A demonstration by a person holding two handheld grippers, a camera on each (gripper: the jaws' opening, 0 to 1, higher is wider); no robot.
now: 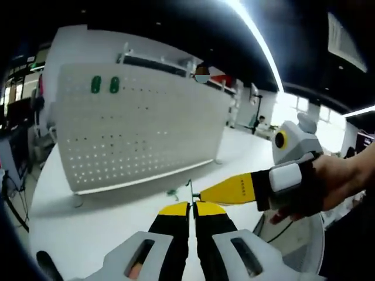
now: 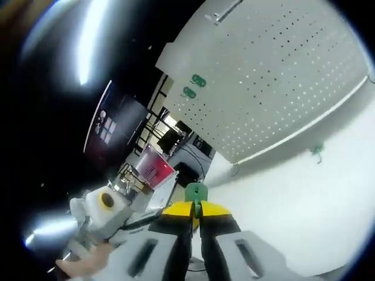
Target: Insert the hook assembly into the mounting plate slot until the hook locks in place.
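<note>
The white pegboard mounting plate (image 1: 135, 129) (image 2: 275, 76) stands upright on the white table, with two green hook pieces (image 1: 104, 85) (image 2: 193, 86) seated near one top corner. My right gripper (image 2: 196, 212) is shut on a green hook piece (image 2: 196, 192) that sticks up between its yellow tips. It enters the left gripper view (image 1: 202, 196) from the right, held by a hand, its tip meeting my left gripper (image 1: 190, 206). The left gripper is shut, and a thin dark rod (image 1: 188, 187) rises from between its tips. Both grippers are well short of the plate.
A loose green hook (image 1: 171, 191) (image 2: 317, 150) lies on the table (image 1: 105, 228) in front of the plate's lower edge. Desks, screens and a red panel (image 2: 153, 165) lie beyond the table edge. The left gripper's body (image 2: 102, 213) and a hand sit at lower left in the right gripper view.
</note>
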